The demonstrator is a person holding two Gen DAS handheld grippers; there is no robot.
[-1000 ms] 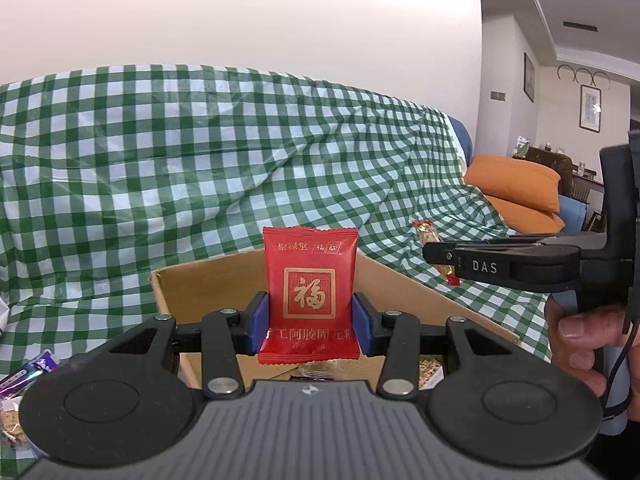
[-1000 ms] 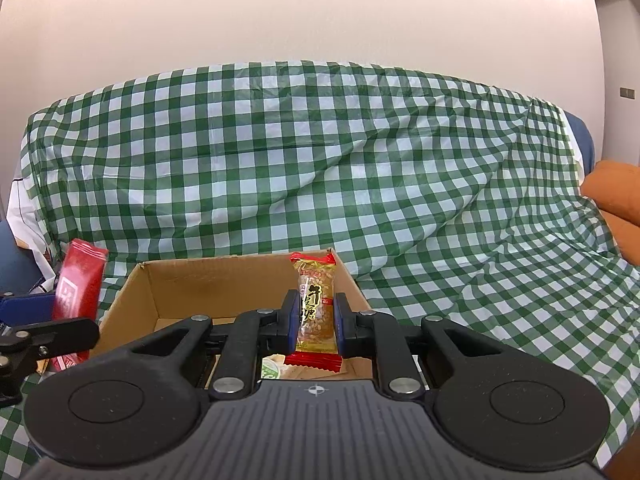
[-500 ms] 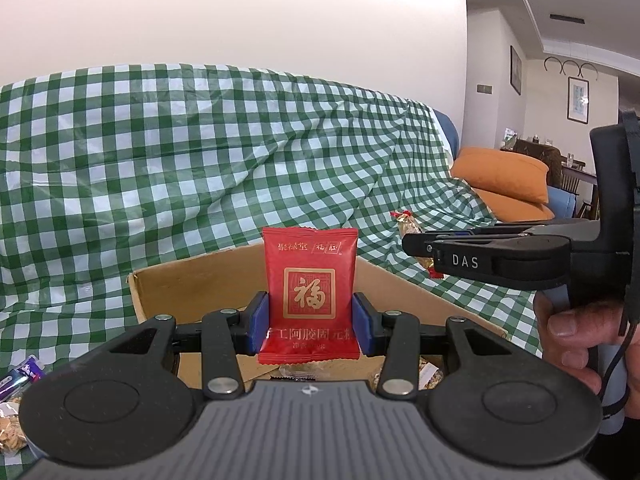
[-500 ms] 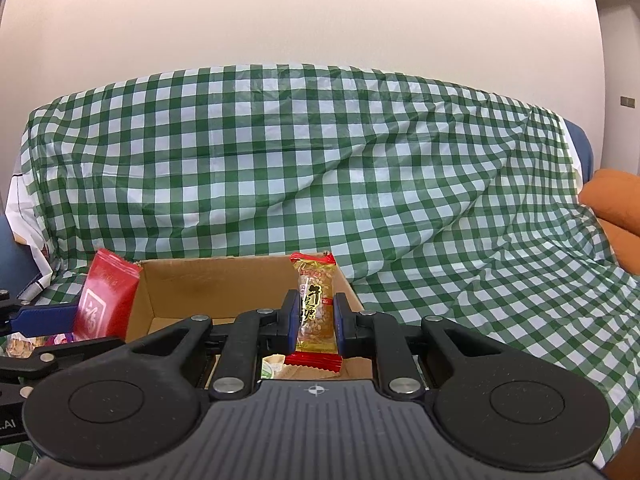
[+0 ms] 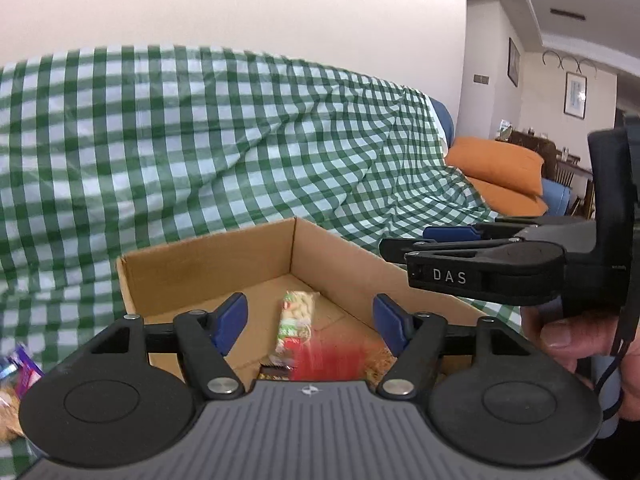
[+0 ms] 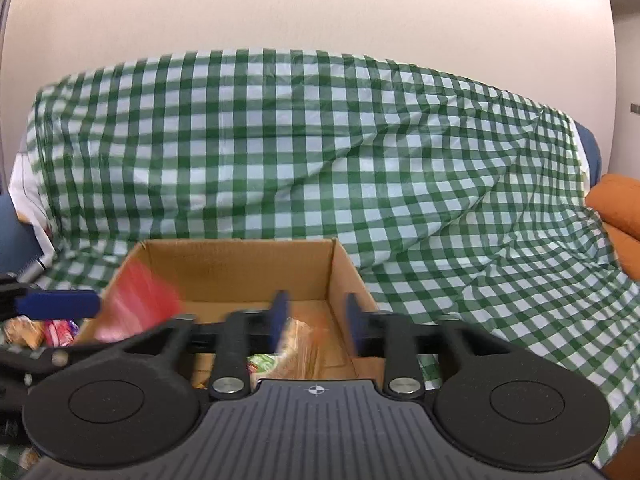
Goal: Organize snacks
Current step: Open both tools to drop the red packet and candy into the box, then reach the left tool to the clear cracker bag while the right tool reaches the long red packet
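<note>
Left fingers: the left gripper (image 5: pixel 310 322) is spreading its blue-padded fingers (image 5: pixel 230 320), which are gripping nothing.
Red packet: the red snack packet (image 5: pixel 326 362) is showing as a motion-blurred red smear below the left fingers, inside the box; in the right wrist view the same blur (image 6: pixel 140 304) is sitting at the box's left wall, just beside the left gripper's blue pad.
Right fingers: the right gripper (image 6: pixel 314 322) is also spreading its fingers (image 6: pixel 278 316), themselves blurred; nothing is being pinched between them.
Peanut bar: a blurred orange-brown snack (image 6: pixel 300 344) is lying low between the right fingers, within the box; whether it is resting on the bottom cannot be told.
Other box contents: a green-and-white snack pack (image 5: pixel 296 318) is lying on the box floor, lengthwise, near the middle.
Box: the open cardboard box (image 5: pixel 208 258) is sitting directly in front of both grippers, which are hanging over its near edge.
Support: the box is resting on a green checked cloth (image 5: pixel 180 140) that is covering a sofa.
Hand: a person's hand (image 5: pixel 568 344) is gripping the right gripper's handle at the right edge of the left wrist view.
Loose snacks: several wrapped snacks (image 6: pixel 40 330) are lying on the cloth to the left of the box, outside it.
Surroundings: an orange cushion (image 5: pixel 496 164) is lying at the far right end of the sofa.
</note>
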